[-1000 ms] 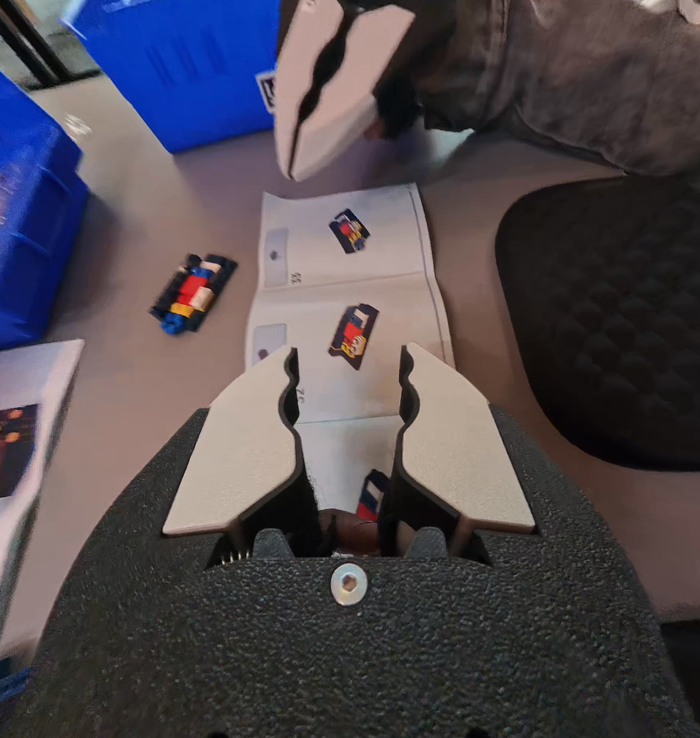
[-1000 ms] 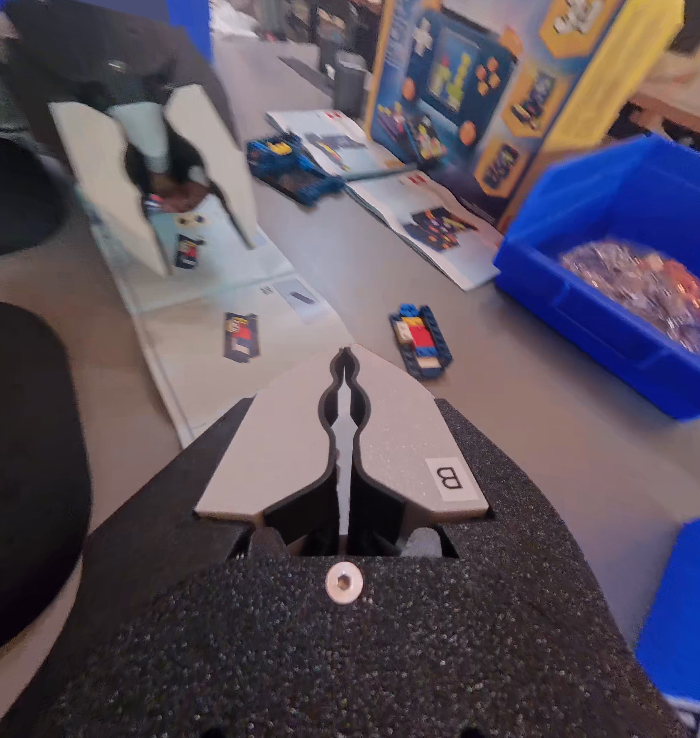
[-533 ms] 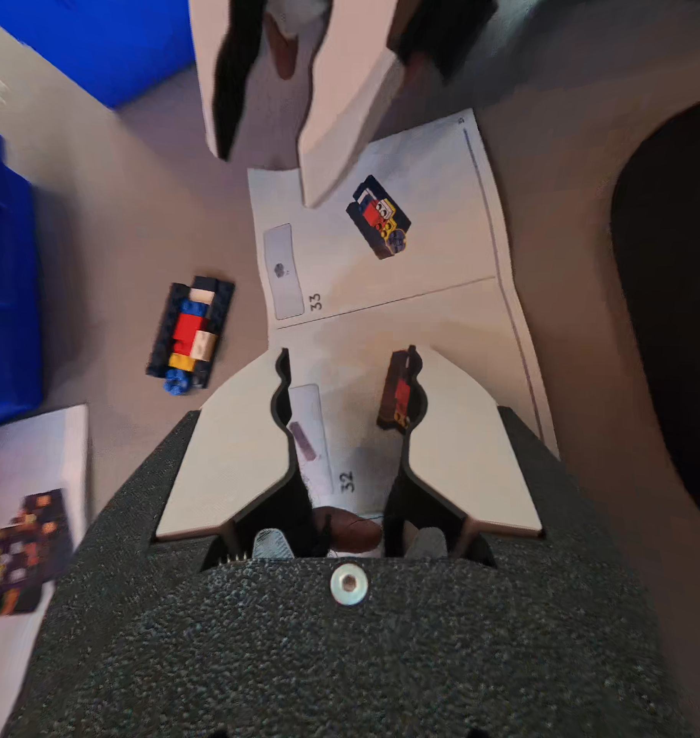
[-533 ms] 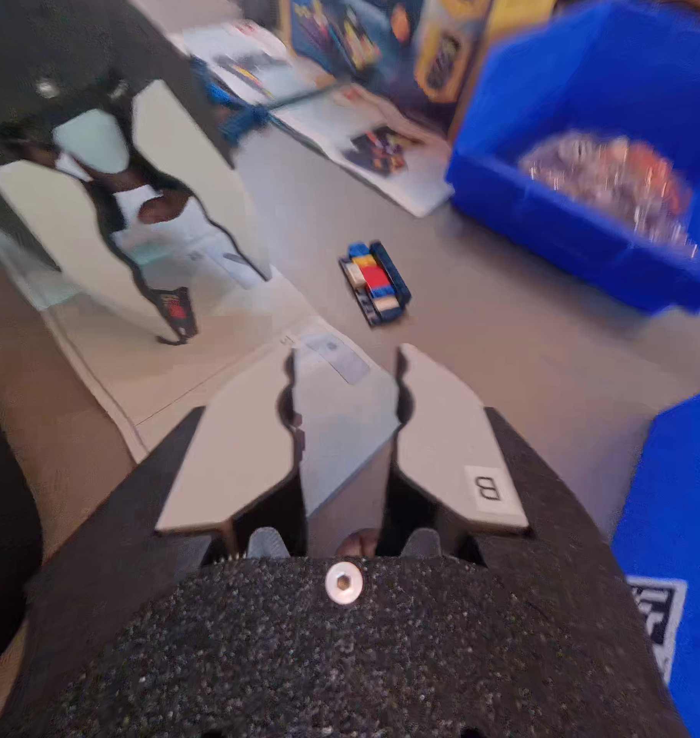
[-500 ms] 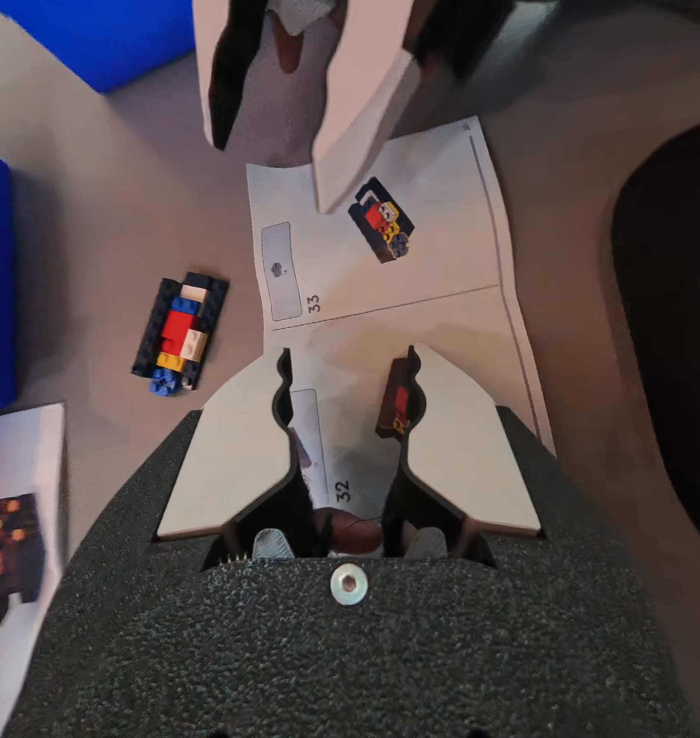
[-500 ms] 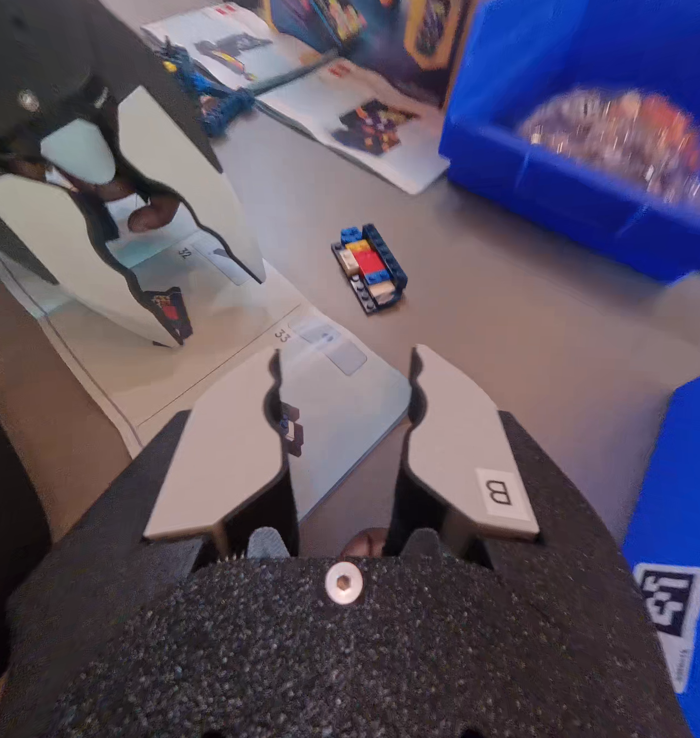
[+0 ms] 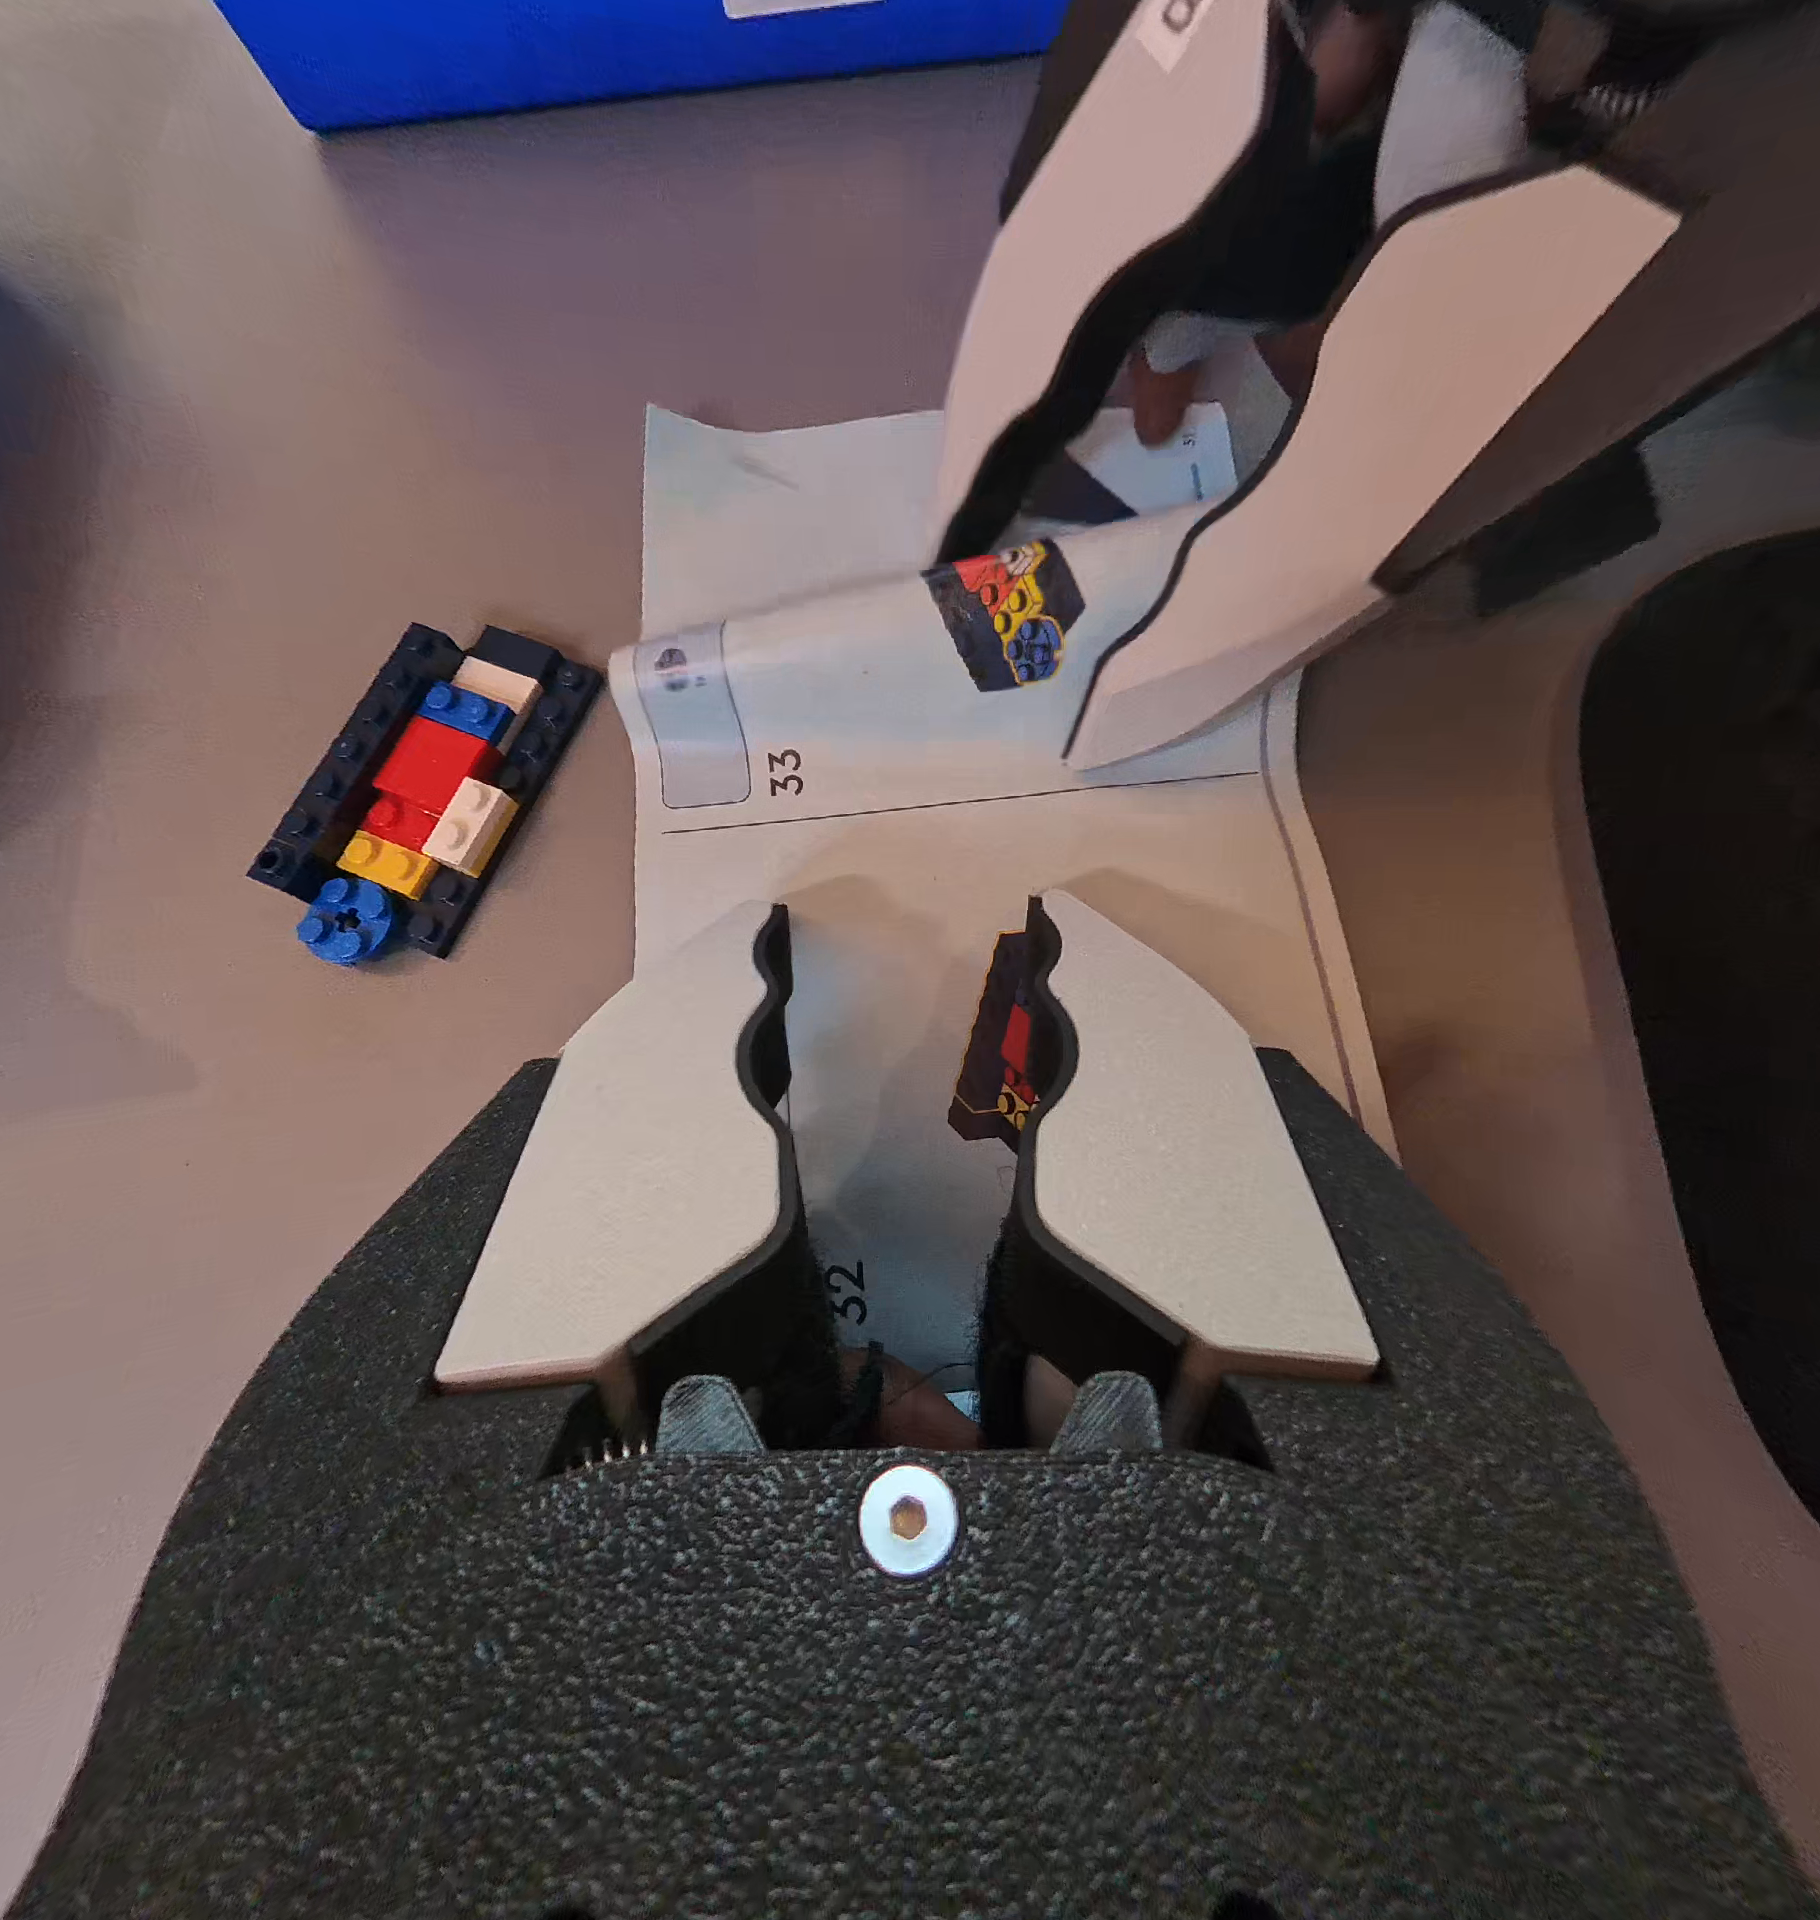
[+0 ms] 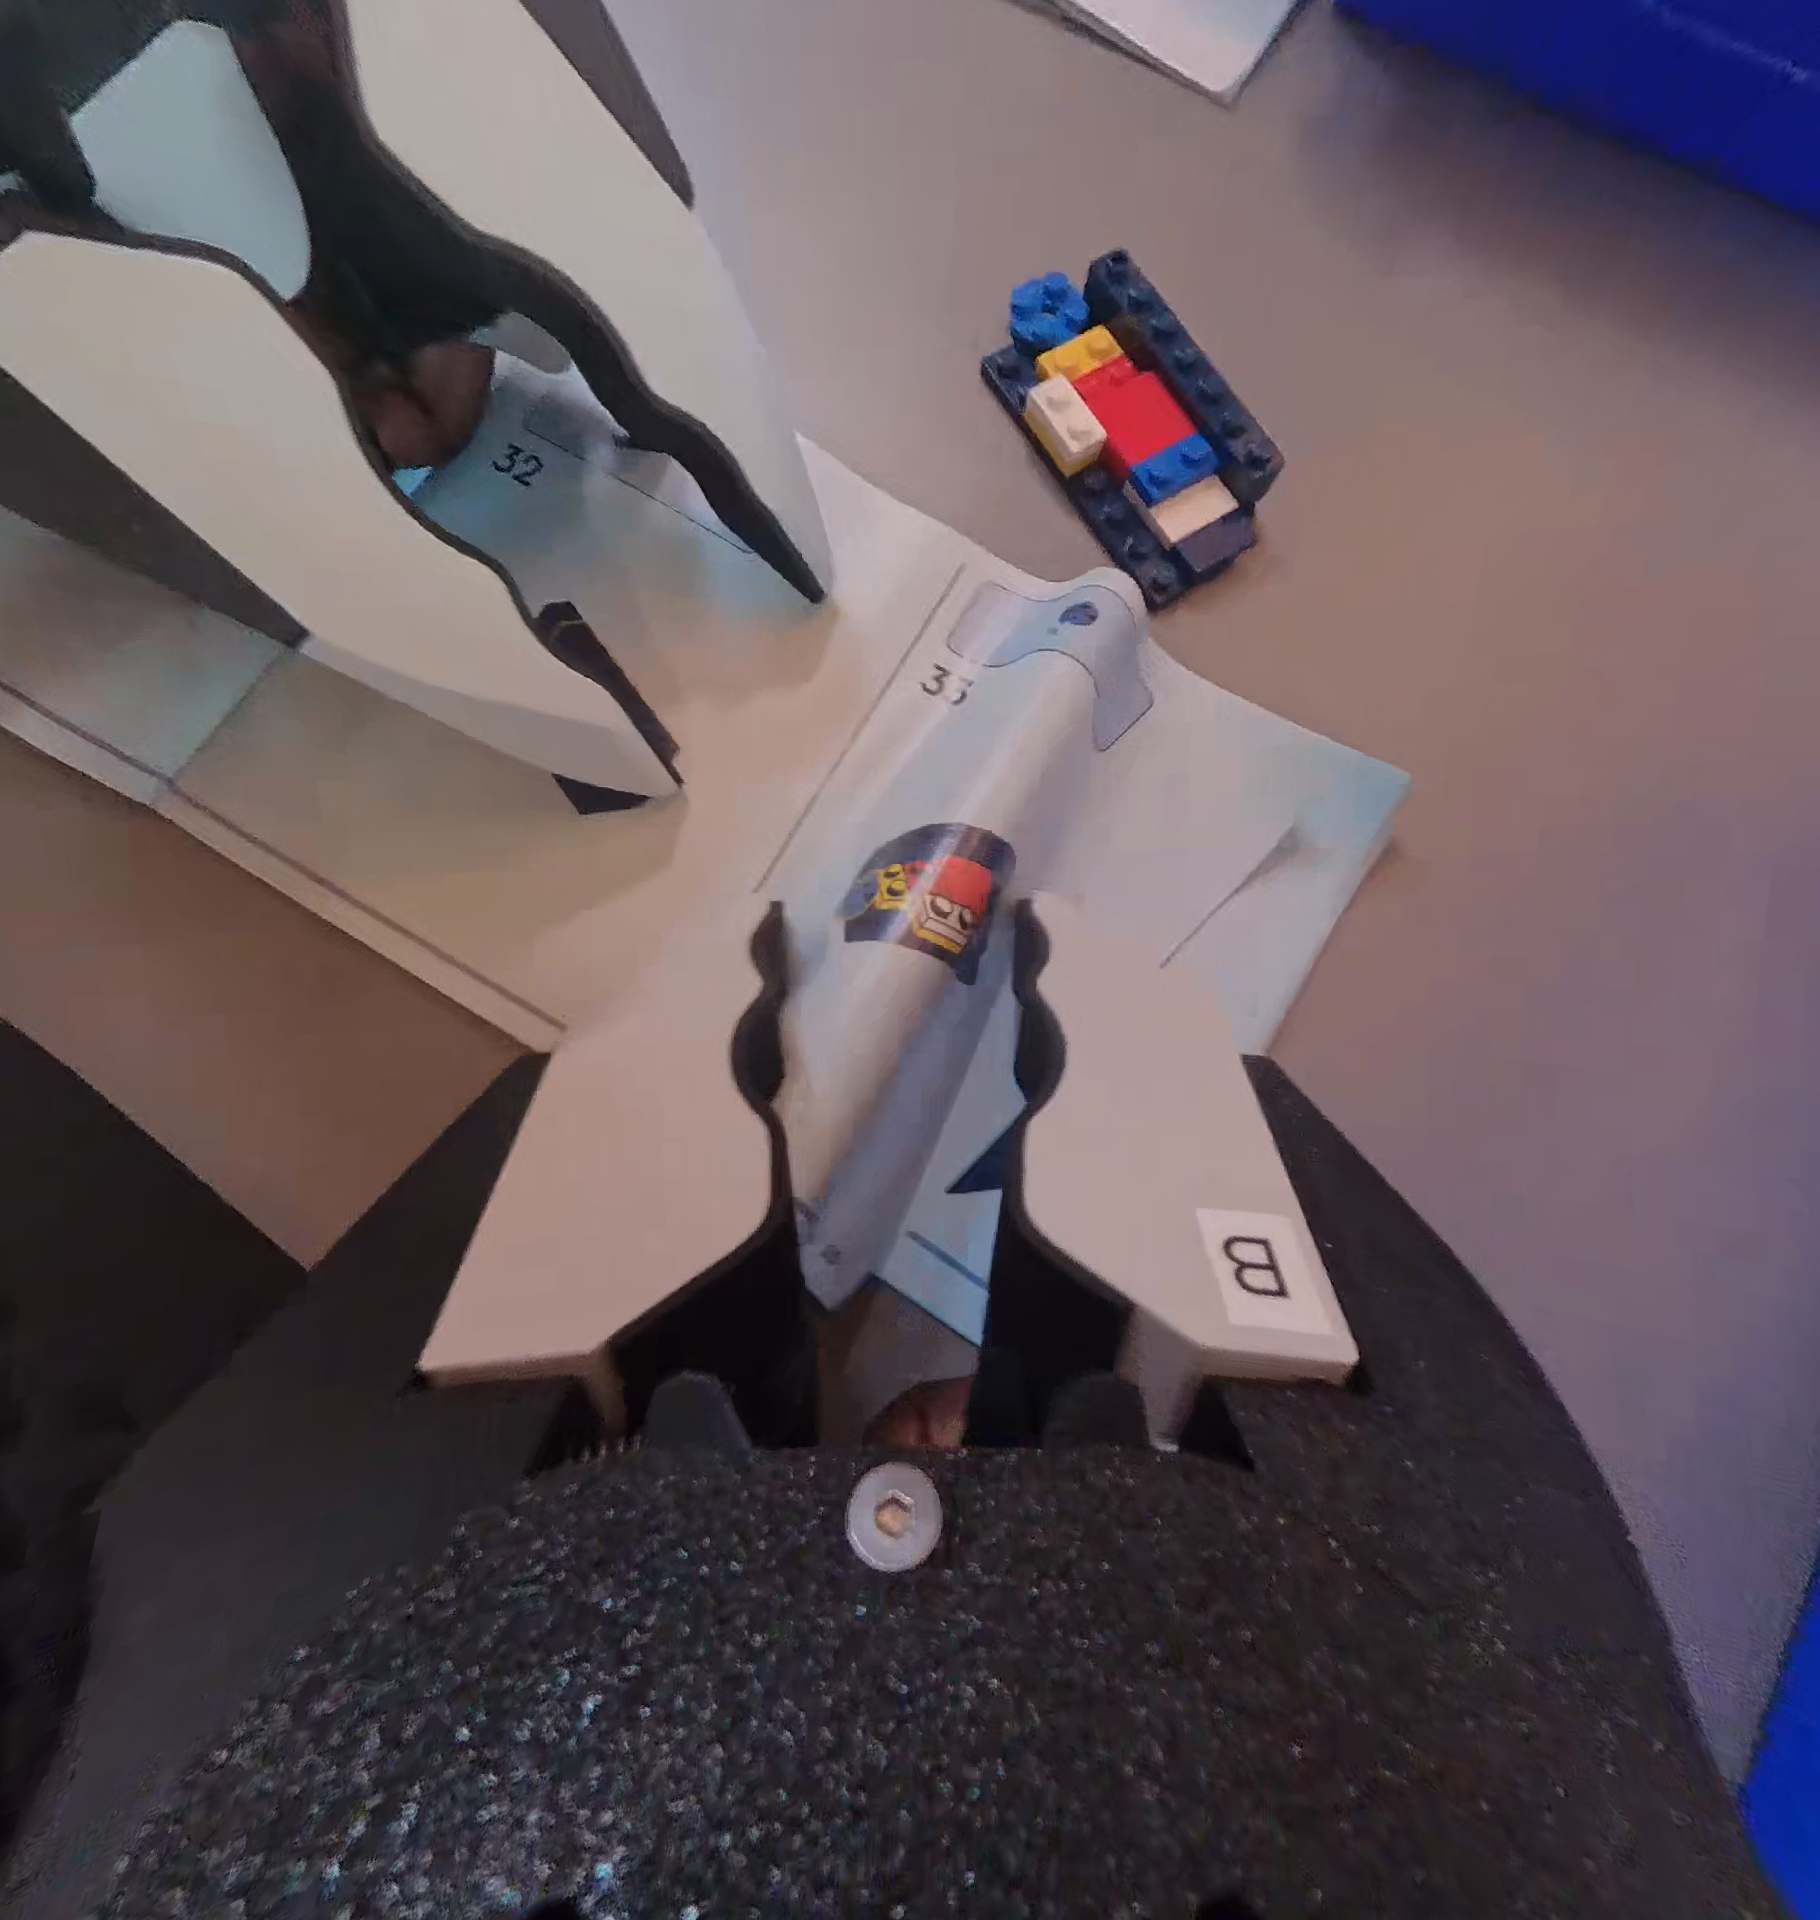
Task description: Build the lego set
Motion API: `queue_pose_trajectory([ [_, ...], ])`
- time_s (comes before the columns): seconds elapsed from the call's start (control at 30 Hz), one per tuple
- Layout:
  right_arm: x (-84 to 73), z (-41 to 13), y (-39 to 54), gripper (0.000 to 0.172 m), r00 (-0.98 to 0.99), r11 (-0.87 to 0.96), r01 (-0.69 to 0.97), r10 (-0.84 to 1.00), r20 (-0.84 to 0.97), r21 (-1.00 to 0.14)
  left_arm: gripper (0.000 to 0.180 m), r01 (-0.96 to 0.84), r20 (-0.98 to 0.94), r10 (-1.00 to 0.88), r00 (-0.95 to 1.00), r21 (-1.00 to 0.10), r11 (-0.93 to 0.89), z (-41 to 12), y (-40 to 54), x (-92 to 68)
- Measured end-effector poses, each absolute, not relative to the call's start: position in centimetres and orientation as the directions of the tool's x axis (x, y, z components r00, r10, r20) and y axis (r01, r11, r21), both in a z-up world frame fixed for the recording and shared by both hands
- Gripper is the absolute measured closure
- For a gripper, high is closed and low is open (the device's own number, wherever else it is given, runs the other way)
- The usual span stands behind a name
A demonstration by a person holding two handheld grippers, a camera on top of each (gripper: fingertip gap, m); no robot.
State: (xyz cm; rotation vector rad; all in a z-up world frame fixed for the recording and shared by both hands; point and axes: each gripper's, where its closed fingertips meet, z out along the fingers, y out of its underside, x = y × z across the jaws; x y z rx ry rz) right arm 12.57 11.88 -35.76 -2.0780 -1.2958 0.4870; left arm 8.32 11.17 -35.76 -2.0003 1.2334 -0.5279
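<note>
Blue bin (image 7: 625,42) cut off by the top edge; booklet (image 8: 885,1091) partly hidden behind tongs

A small multicoloured brick model on a dark base plate (image 7: 423,790) is lying on the grey table (image 7: 210,416) beside an open white instruction booklet (image 7: 833,499). A blue plastic bin (image 7: 573,52) is standing behind.

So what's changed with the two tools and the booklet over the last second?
The right tool, shut a second ago, opened, came down onto the booklet, and a page now bulges up between its fingers. The left tool moved in lower over the near page, staying open. The brick model and blue bin haven't moved.
</note>
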Motion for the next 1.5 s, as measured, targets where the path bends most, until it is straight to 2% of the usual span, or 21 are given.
queue_pose_trajectory([
  [0.1, 12.2, -35.7, 11.3, 0.145, 0.445, -0.308, 0.697, 0.894, 0.054, -0.648, 0.138, -0.593, -0.021, -0.888, 0.460, -0.751, -0.289, -35.7, 11.2, 8.3],
  [0.17, 11.7, -35.3, 10.9, 0.160, 0.413, -0.237, 0.725, 0.901, 0.134, -0.646, 0.138, -0.586, -0.032, -0.887, 0.461, -0.762, -0.277, -35.5, 11.2, 8.3],
  [0.27, 11.1, -33.6, 10.7, 0.166, 0.338, 0.001, 0.771, 0.846, 0.412, -0.636, 0.134, -0.525, -0.114, -0.892, 0.437, -0.838, -0.150, -32.9, 11.6, 7.9],
  [0.37, 10.4, -31.4, 10.1, 0.169, 0.254, 0.245, 0.790, 0.703, 0.664, -0.562, 0.128, -0.516, -0.189, -0.884, 0.428, -0.854, -0.067, -30.3, 11.8, 5.8],
  [0.47, 9.3, -30.7, 8.6, 0.170, 0.184, 0.379, 0.774, 0.632, 0.753, -0.507, 0.133, -0.540, -0.171, -0.917, 0.360, -0.840, -0.056, -29.9, 10.3, 4.4],
  [0.6, 8.5, -30.0, 7.5, 0.170, 0.123, 0.483, 0.768, 0.533, 0.837, -0.421, 0.156, -0.507, -0.206, -0.924, 0.321, -0.862, 0.016, -29.2, 8.6, 4.0],
  [0.7, 7.9, -30.2, 6.5, 0.166, 0.106, 0.507, 0.738, 0.563, 0.820, -0.444, 0.167, -0.460, -0.214, -0.927, 0.308, -0.887, 0.052, -28.7, 7.6, 4.1],
  [0.77, 7.5, -30.1, 5.6, 0.159, 0.110, 0.508, 0.685, 0.637, 0.763, -0.522, 0.172, -0.444, -0.220, -0.939, 0.263, -0.892, 0.084, -28.5, 6.5, 3.8],
  [0.8, 7.2, -29.8, 5.0, 0.155, 0.120, 0.491, 0.629, 0.704, 0.700, -0.602, 0.173, -0.437, -0.229, -0.940, 0.253, -0.894, 0.100, -28.4, 6.1, 3.6],
  [0.9, 6.6, -28.0, 2.6, 0.125, 0.062, 0.253, 0.377, 0.953, 0.297, -0.891, 0.176, -0.430, -0.313, -0.926, 0.213, -0.881, 0.199, -28.2, 4.8, 3.0],
  [0.97, 6.7, -26.2, 1.9, 0.110, -0.038, 0.036, 0.257, 0.999, 0.027, -0.966, 0.177, -0.445, -0.378, -0.904, 0.201, -0.857, 0.259, -28.5, 4.2, 2.7],
  [1.03, 6.8, -25.0, 2.4, 0.105, -0.098, -0.089, 0.212, 0.989, -0.112, -0.973, 0.178, -0.470, -0.406, -0.894, 0.188, -0.837, 0.282, -29.0, 3.9, 2.5],
  [1.13, 6.8, -24.3, 3.7, 0.103, -0.144, -0.139, 0.220, 0.974, -0.173, -0.966, 0.178, -0.479, -0.403, -0.900, 0.166, -0.831, 0.283, -29.5, 3.5, 2.3],
  [1.27, 7.2, -23.6, 4.1, 0.122, -0.281, -0.205, 0.315, 0.913, -0.297, -0.927, 0.179, -0.462, -0.383, -0.913, 0.140, -0.841, 0.282, -29.6, 3.2, 2.1],
  [1.37, 7.2, -23.1, 3.1, 0.126, -0.411, -0.309, 0.403, 0.780, -0.472, -0.861, 0.179, -0.471, -0.362, -0.923, 0.130, -0.842, 0.264, -29.9, 3.0, 1.9],
  [1.5, 6.7, -22.9, 1.3, 0.136, -0.509, -0.357, 0.495, 0.620, -0.597, -0.792, 0.179, -0.481, -0.357, -0.926, 0.120, -0.837, 0.261, -30.2, 3.0, 1.9],
])
